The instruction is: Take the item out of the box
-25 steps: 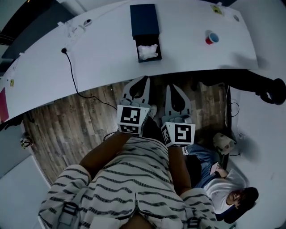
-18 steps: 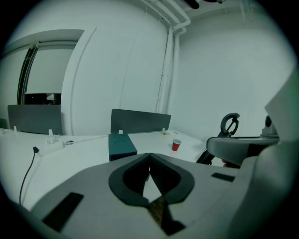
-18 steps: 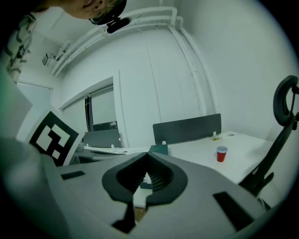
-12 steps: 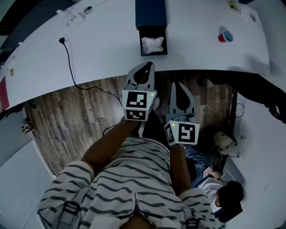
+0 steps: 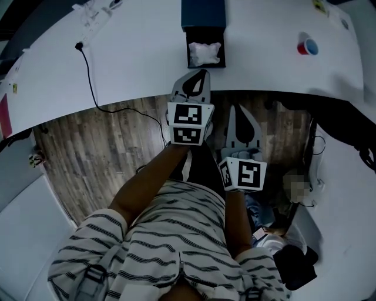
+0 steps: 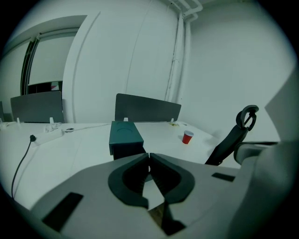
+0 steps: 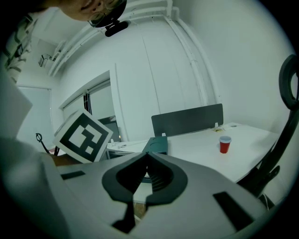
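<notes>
Head view: dark rect. box [image 5: 202,14], drawer out, crumpled white item [image 5: 205,53] inside, just ahead of left gripper [image 5: 200,75]. Right gripper [image 5: 241,111] set back over wood-plank floor [image 5: 106,147]. Both jaws pressed together, empty; forearms stretched fwd.

left tongs [image 5: 202,73] closed, right tongs [image 5: 234,108] seemingly closed

You had no readable word or number in view. The marker cube [image 5: 190,122] on your left tongs [image 5: 202,73] and the marker cube [image 5: 242,174] on your right tongs [image 5: 238,109] bore only black-and-white square patterns. The yellow sticker [image 5: 14,88] at the table's [image 5: 135,64] left edge was too small to read.
</notes>
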Demonstrator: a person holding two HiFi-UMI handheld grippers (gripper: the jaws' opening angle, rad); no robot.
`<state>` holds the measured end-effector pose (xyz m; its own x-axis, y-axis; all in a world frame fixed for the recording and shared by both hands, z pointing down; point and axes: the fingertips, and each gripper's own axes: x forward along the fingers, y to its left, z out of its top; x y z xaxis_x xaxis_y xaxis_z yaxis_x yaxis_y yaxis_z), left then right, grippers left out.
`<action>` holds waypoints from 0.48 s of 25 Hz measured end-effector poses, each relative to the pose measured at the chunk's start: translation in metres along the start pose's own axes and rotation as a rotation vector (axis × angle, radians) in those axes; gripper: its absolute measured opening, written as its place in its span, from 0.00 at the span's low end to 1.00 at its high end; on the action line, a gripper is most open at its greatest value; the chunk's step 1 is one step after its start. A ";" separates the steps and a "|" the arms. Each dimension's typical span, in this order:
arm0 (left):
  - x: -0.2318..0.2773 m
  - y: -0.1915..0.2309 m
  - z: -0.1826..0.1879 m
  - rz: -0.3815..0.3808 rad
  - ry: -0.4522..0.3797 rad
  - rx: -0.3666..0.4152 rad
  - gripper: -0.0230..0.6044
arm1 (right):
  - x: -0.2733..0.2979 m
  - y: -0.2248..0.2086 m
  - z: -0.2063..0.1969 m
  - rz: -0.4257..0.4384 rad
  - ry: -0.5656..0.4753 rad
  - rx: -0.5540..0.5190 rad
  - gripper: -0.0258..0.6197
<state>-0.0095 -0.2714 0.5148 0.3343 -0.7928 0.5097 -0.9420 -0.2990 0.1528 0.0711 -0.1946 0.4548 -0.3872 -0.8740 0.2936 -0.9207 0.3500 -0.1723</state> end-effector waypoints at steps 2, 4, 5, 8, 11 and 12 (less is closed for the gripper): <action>0.005 0.001 -0.002 0.004 0.008 -0.006 0.08 | 0.002 -0.001 -0.001 0.003 0.003 -0.001 0.07; 0.010 0.001 -0.004 0.008 0.018 -0.009 0.08 | 0.003 -0.003 -0.003 0.004 0.007 0.001 0.07; 0.013 0.002 -0.006 0.009 0.024 -0.011 0.08 | 0.004 -0.003 -0.004 0.006 0.009 0.004 0.07; 0.022 0.003 -0.011 0.011 0.045 -0.017 0.08 | 0.006 -0.004 -0.009 0.013 0.011 0.019 0.07; 0.031 0.007 -0.018 0.025 0.065 -0.015 0.09 | 0.007 -0.005 -0.015 0.017 0.022 0.020 0.07; 0.035 0.008 -0.019 0.028 0.072 -0.016 0.11 | 0.007 -0.005 -0.016 0.018 0.024 0.020 0.07</action>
<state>-0.0064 -0.2911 0.5503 0.3050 -0.7603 0.5735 -0.9515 -0.2680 0.1507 0.0725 -0.1970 0.4733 -0.4053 -0.8589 0.3130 -0.9124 0.3590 -0.1965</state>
